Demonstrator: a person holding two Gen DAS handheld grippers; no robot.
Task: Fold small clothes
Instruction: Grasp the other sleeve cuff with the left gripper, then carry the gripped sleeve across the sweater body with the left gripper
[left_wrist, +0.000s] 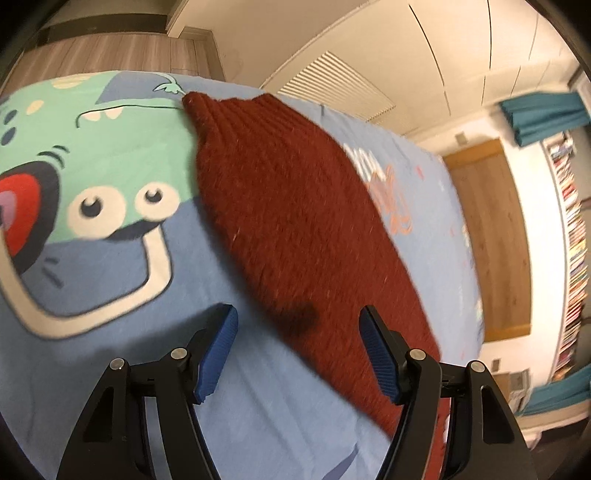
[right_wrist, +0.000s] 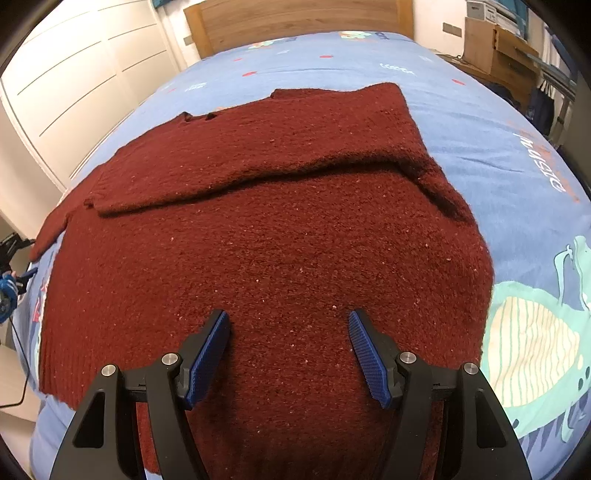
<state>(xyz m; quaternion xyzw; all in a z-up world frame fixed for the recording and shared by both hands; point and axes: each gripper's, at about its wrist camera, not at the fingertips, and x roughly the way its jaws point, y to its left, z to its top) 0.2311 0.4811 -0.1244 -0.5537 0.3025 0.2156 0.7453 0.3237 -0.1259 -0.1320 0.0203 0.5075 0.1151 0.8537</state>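
On the bed (right_wrist: 461, 122), a maroon sweater (right_wrist: 266, 229) is lying spread flat, with both hand-held grippers hanging over it.

At the left, the left hand-held gripper (left_wrist: 298, 341) is hovering with its jaws spread and nothing pinched between them; the sweater's near edge is running slantwise under the gap, and its long axis is stretching away up and to the left toward a ribbed end. At the right, the right hand-held gripper (right_wrist: 289, 345) is hanging over the middle of the sweater's body, jaws likewise spread and gripping nothing, with one sleeve (right_wrist: 258, 162) already lying folded across the far part. The left one is looking nearer to a free edge, so it is probably better placed for the next grasp.
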